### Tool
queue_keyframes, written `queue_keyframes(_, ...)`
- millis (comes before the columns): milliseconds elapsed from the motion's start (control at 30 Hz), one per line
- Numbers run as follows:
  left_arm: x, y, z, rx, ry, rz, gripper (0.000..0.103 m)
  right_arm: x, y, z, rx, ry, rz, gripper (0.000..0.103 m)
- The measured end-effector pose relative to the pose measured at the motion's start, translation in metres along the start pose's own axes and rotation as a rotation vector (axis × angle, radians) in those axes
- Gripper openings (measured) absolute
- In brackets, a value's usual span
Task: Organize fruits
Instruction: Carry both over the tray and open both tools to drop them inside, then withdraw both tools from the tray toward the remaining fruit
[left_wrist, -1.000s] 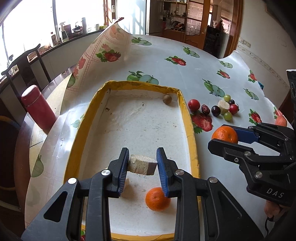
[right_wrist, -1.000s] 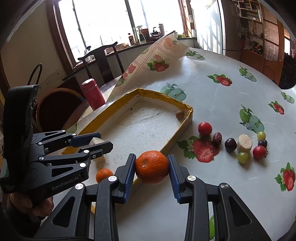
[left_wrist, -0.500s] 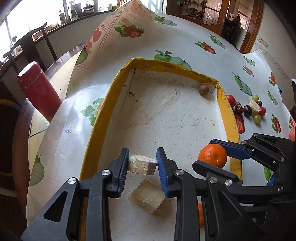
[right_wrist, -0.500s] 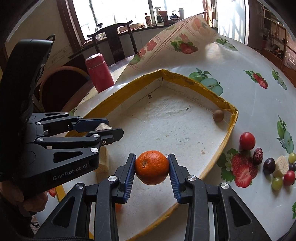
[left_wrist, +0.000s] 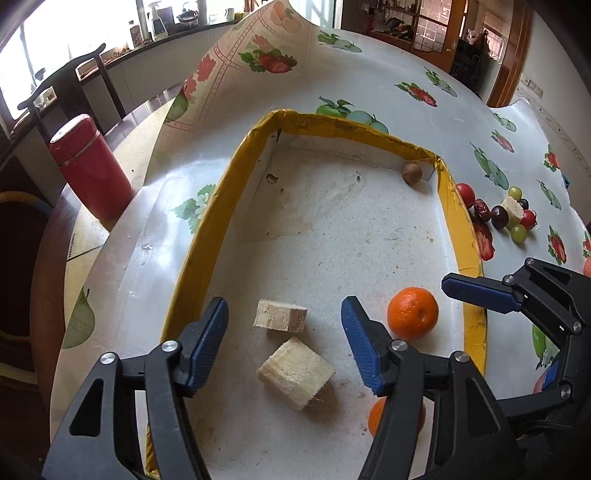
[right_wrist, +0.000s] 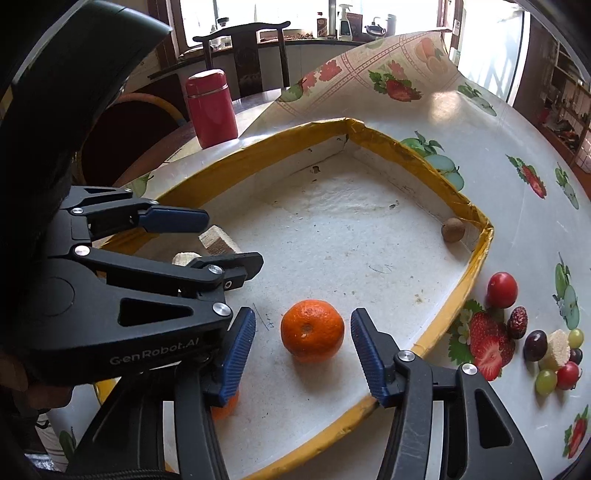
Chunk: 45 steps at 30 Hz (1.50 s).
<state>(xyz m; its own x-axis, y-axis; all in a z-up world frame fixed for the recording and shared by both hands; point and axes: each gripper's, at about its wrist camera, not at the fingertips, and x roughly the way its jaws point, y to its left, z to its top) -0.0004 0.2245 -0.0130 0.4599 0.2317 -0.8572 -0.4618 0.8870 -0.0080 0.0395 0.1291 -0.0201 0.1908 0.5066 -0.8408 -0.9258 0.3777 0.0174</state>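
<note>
So the bench (left_wrist: 424, 122) has that fruit-print cloth over it, far-left corner curled up. Sitting on it is the big shallow tray (left_wrist: 207, 236) with the yellow rim and a white floor. A red flask (left_wrist: 90, 166) stands off to the left of the tray, on the bare wood.

My left gripper (left_wrist: 284, 334) is over the near end of the tray, jaws opening, pads not touching anything. Between them, on the tray floor, is a pale cane chunk (left_wrist: 280, 314); a second, fatter chunk (left_wrist: 295, 373) lies just nearer than it.

My right gripper (right_wrist: 303, 354) is right next to the left one, also over the near part of the tray, and its jaws are opening too. The orange (right_wrist: 312, 330) sits on the tray floor between the pads with clear gaps both sides. Another orange (left_wrist: 373, 419) peeks out under my left gripper's right finger.

Far right corner of the tray has a small brown fruit (left_wrist: 412, 172) against the wall.

Outside the tray to the right, on the cloth, there's the little pile: a red tomato (right_wrist: 501, 290), a dark plum (right_wrist: 535, 345), a wrinkly date (right_wrist: 518, 322), a cane bit (right_wrist: 557, 349), and a few grapes (right_wrist: 546, 382).
</note>
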Motion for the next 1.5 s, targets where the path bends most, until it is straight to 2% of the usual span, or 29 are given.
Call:
queue_keyframes(267, -0.041, -0.013, -0.015, 0.022, -0.079, 0.046, 0.063, -0.061, -0.02, -0.033, 0.074, -0.097, 0.011, 0.058)
queue_keyframes(600, -0.067, -0.043, -0.024, 0.07, -0.154, 0.096, 0.063, -0.111, -0.055, -0.078, 0.175, -0.123, -0.066, 0.058)
queue_keyframes(1000, -0.084, -0.079, -0.036, 0.118, -0.178, 0.06, 0.063, -0.147, -0.089, -0.125, 0.249, -0.127, -0.144, 0.058)
queue_keyframes(1500, -0.096, -0.123, -0.043, 0.193, -0.192, 0.021, 0.063, -0.173, -0.118, -0.162, 0.314, -0.135, -0.189, 0.058)
